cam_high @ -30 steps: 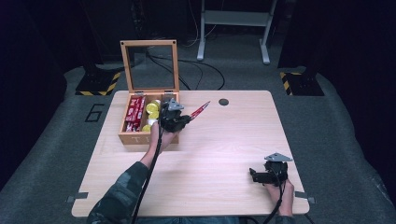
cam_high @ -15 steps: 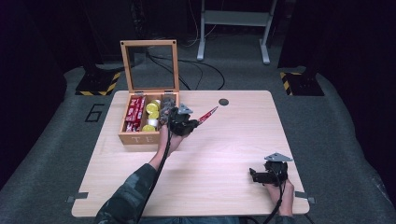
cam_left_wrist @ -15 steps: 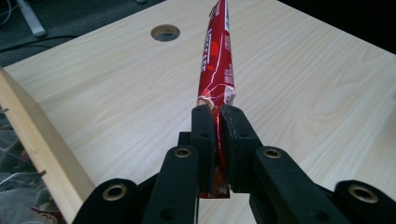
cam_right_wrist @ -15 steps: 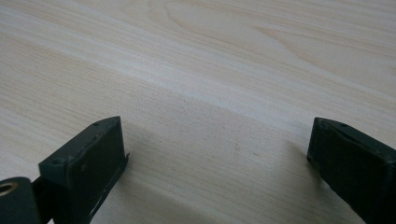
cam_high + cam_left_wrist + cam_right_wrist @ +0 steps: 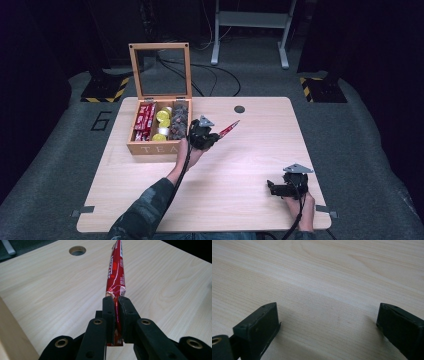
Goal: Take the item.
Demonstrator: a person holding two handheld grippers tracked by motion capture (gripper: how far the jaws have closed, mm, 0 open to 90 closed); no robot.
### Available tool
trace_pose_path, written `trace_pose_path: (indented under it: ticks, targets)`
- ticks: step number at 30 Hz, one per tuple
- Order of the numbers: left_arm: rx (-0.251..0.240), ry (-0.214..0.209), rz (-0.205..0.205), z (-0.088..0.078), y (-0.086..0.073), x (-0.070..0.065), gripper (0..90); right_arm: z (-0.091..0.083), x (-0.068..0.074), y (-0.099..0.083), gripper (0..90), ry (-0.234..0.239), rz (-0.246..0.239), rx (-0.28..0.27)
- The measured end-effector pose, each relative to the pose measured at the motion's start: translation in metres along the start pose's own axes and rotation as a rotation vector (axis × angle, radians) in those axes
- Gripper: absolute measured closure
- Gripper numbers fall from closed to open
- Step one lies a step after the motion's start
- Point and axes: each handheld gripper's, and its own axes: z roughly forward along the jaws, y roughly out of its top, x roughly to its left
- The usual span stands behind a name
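1. Our left gripper [image 5: 212,137] clamps one end of the red sachet [image 5: 115,272], held above the table [image 5: 250,165] just right of the tea box [image 5: 150,147]
2. Its long axis points away along the jaws, towards the table's far right
3. Our right gripper [image 5: 329,322] rests gaping, well apart

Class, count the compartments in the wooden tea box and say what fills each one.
3. In the tea box, the left compartment holds red sachets, the middle yellow pods, the right dark grey packets. Lower layers may be hidden.

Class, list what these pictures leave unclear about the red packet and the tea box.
- Red packet: print blurred and foreshortened in the left gripper view; its near end is hidden between the left gripper's fingers.
- Tea box: contents too small to identify in the high view; the grey ones are partly hidden behind the left gripper.
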Motion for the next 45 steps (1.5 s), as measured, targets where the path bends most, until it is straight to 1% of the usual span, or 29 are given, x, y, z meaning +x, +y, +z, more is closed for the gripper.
trace_pose_path:
  ticks: [1, 2, 4, 9, 12, 17, 18, 20, 21, 22, 28, 35, 41, 45]
  targets:
    - [0.004, -0.001, 0.004, 0.002, -0.001, -0.001, 83.7, 0.0, 0.0, 0.0, 3.4, 0.0, -0.001, 0.0]
    - [0.004, -0.006, -0.004, 0.003, -0.002, -0.002, 83.7, 0.0, 0.0, 0.0, 3.4, 0.0, 0.0, 0.0]
    - [0.013, -0.006, 0.007, 0.006, -0.004, -0.005, 83.7, 0.0, 0.0, 0.0, 3.4, 0.0, -0.001, 0.0]
    - [0.031, -0.019, 0.004, 0.014, -0.01, -0.01, 83.7, 0.0, 0.0, 0.0, 3.4, 0.0, -0.001, -0.001]
    - [0.038, -0.016, 0.006, 0.017, -0.012, -0.011, 83.6, 0.0, 0.0, 0.0, 3.5, 0.0, -0.001, -0.001]
    - [0.049, -0.022, -0.006, 0.024, -0.017, -0.012, 83.6, 0.0, 0.0, 0.0, 3.5, 0.0, -0.002, -0.001]
    - [0.06, -0.018, -0.007, 0.026, -0.019, -0.012, 83.6, 0.0, 0.0, 0.0, 3.5, 0.0, -0.002, -0.001]
    - [0.065, -0.027, -0.009, 0.029, -0.021, -0.012, 83.6, 0.0, 0.0, 0.0, 3.5, 0.0, -0.001, -0.001]
    - [0.072, -0.025, -0.008, 0.03, -0.023, -0.013, 83.6, 0.0, 0.0, 0.0, 3.5, 0.0, -0.002, -0.001]
    - [0.082, -0.024, 0.003, 0.031, -0.023, -0.013, 83.6, 0.0, 0.0, 0.0, 3.5, 0.0, -0.002, -0.001]
    - [0.108, -0.024, -0.008, 0.041, -0.031, -0.014, 83.6, 0.0, 0.0, 0.0, 3.6, 0.0, 0.0, -0.001]
    - [0.131, -0.024, -0.008, 0.046, -0.034, -0.015, 83.5, 0.0, 0.0, 0.0, 3.6, 0.0, 0.0, -0.001]
    - [0.134, -0.025, -0.007, 0.048, -0.035, -0.016, 82.9, 0.0, 0.0, 0.0, 3.6, 0.0, 0.0, -0.001]
    - [0.137, -0.032, -0.012, 0.047, -0.035, -0.017, 80.4, 0.0, 0.0, 0.0, 3.6, 0.0, 0.0, -0.001]
